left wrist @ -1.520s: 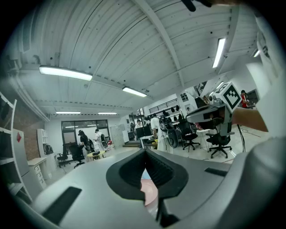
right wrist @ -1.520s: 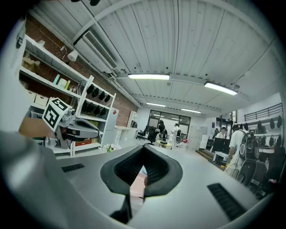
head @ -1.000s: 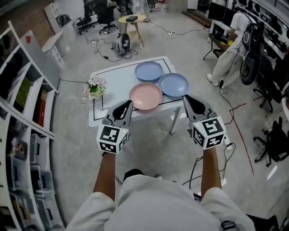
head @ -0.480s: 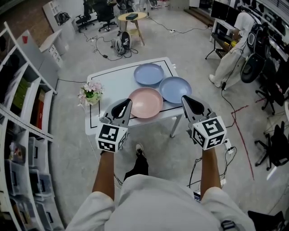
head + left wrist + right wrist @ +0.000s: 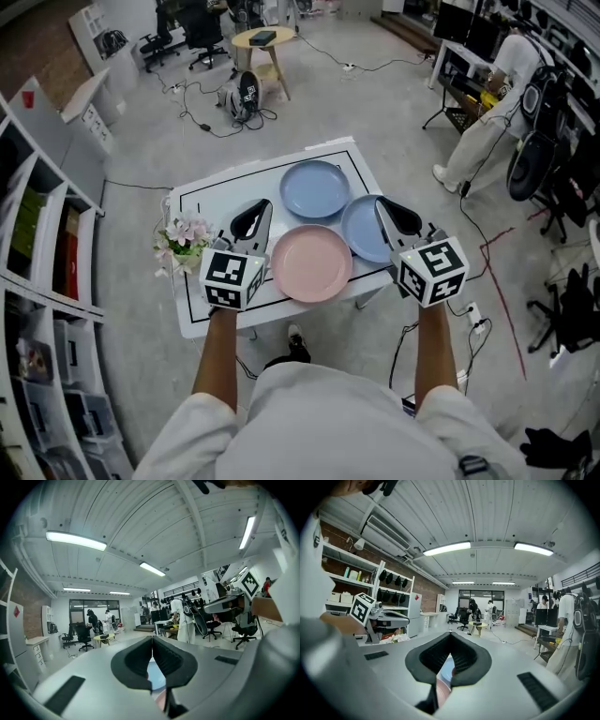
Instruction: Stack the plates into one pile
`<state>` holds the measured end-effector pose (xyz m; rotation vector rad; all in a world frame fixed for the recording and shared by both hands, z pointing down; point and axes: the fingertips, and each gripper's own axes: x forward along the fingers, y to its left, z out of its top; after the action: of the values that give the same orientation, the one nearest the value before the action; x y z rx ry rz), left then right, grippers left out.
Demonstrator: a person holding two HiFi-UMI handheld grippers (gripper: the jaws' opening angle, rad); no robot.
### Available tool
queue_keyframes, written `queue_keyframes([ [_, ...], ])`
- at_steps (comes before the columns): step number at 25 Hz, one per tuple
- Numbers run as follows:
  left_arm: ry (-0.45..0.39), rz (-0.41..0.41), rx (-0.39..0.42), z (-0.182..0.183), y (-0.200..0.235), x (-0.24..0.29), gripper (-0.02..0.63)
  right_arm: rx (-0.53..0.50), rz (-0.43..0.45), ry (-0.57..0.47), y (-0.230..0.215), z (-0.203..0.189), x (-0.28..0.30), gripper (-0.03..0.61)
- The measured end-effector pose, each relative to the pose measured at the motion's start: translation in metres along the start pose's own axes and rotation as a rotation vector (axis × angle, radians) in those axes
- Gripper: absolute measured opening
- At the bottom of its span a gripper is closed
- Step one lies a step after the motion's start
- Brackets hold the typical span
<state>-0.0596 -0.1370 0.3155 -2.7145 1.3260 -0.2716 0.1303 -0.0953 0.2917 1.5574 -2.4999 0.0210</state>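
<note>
Three plates lie side by side on the white table: a pink plate at the front, one blue plate behind it, and a second blue plate to its right. My left gripper hovers over the table just left of the pink plate, shut and holding nothing. My right gripper hangs over the right-hand blue plate, also shut and holding nothing. In the left gripper view the left gripper shows its jaws pressed together; in the right gripper view the right gripper does too.
A small pot of flowers stands at the table's left edge. Shelving lines the left. A person in white stands at desks on the right. A round wooden table, office chairs and floor cables are behind.
The table and plates have come much closer and lower in the head view. Both grippers now hover over the table's front part instead of short of it. Both stay shut.
</note>
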Motion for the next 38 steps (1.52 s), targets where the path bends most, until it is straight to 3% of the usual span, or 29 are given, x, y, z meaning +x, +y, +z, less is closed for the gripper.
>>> queue_keyframes([
  [8, 0.022, -0.091, -0.061, -0.018, 0.061, 0.073, 0.017, 0.020, -0.036, 0.050, -0.026, -0.003, 0.089, 0.014],
  [14, 0.131, -0.146, -0.050, -0.054, 0.091, 0.122, 0.017, 0.089, -0.016, 0.127, -0.046, -0.028, 0.133, 0.012],
  [17, 0.153, -0.171, -0.114, -0.071, 0.100, 0.144, 0.017, 0.110, -0.005, 0.184, -0.060, -0.048, 0.153, 0.012],
  [23, 0.233, -0.138, -0.142, -0.115, 0.107, 0.190, 0.017, 0.068, 0.018, 0.193, -0.094, -0.072, 0.198, 0.012],
  [29, 0.290, -0.158, -0.173, -0.155, 0.107, 0.240, 0.017, -0.049, 0.133, 0.367, -0.121, -0.124, 0.262, 0.012],
  [34, 0.366, -0.145, -0.201, -0.197, 0.109, 0.274, 0.015, 0.004, 0.160, 0.426, -0.151, -0.174, 0.300, 0.014],
  [38, 0.449, -0.112, -0.266, -0.233, 0.115, 0.287, 0.017, 0.040, 0.180, 0.499, -0.169, -0.212, 0.323, 0.017],
])
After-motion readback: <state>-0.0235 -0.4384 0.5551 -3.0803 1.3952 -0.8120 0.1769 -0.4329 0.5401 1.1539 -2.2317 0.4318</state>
